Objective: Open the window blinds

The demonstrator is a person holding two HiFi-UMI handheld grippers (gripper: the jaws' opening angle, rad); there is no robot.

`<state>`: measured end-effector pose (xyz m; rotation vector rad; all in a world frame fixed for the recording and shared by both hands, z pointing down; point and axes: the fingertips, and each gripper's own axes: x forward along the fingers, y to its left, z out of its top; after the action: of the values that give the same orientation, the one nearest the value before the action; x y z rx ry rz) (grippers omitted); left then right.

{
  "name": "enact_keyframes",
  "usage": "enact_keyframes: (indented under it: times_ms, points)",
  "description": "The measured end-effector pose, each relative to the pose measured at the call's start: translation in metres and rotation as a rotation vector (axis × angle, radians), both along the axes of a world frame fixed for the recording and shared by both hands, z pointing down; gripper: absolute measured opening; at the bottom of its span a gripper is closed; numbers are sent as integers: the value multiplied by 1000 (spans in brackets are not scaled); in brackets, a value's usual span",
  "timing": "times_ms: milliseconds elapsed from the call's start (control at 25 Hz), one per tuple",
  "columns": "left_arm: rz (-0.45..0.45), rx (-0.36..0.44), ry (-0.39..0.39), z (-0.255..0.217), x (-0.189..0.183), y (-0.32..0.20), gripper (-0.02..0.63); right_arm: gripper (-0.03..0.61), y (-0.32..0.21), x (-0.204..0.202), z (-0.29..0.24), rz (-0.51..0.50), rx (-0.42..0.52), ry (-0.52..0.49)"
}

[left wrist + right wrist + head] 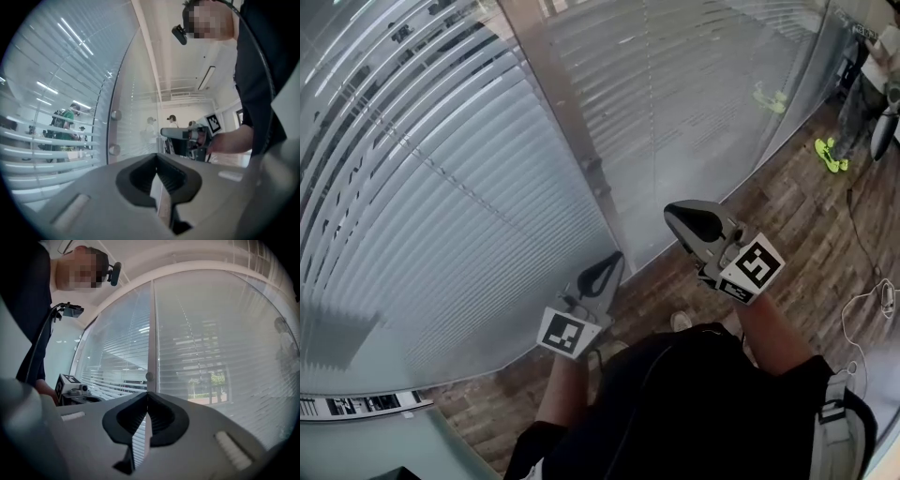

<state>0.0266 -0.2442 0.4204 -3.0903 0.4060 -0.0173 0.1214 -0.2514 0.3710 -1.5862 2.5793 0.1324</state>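
Glass-walled room with a wood-plank floor (pixel 806 225). The glass wall (pixel 694 112) takes up the upper left and top centre of the head view. The horizontal slat blinds (pixel 422 187) hang down behind the glass across every panel, with dark gaps between the slats at the far upper left. A metal post (pixel 572 122) divides the two panels, and the left gripper view shows round fittings (pixel 115 115) on the glass edge. The left gripper (pixel 616 257) is at lower centre of the head view, pointing at the bottom of the left panel. Its fingers are together with nothing between them. The right gripper (pixel 672 211) is right of centre, aimed at the panel next to the post, fingers pressed together and empty. Both tips are near the glass, but contact can't be judged. Each gripper has a marker cube (pixel 753 267) at its rear. At upper right a person (pixel 862 94) in neon-yellow shoes (pixel 832 155) stands well apart. A cable (pixel 862 309) lies on the floor at the right edge.
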Motion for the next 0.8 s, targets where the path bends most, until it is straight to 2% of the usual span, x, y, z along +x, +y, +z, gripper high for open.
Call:
enact_keyframes:
  times_ms: [320,800]
  points:
    - [15,8,-3,-3,26,6,3,6,22,27,20,-2,-17,6]
    - [37,8,1,-3,44,17,3,6,35,37,22,-18,-11,28]
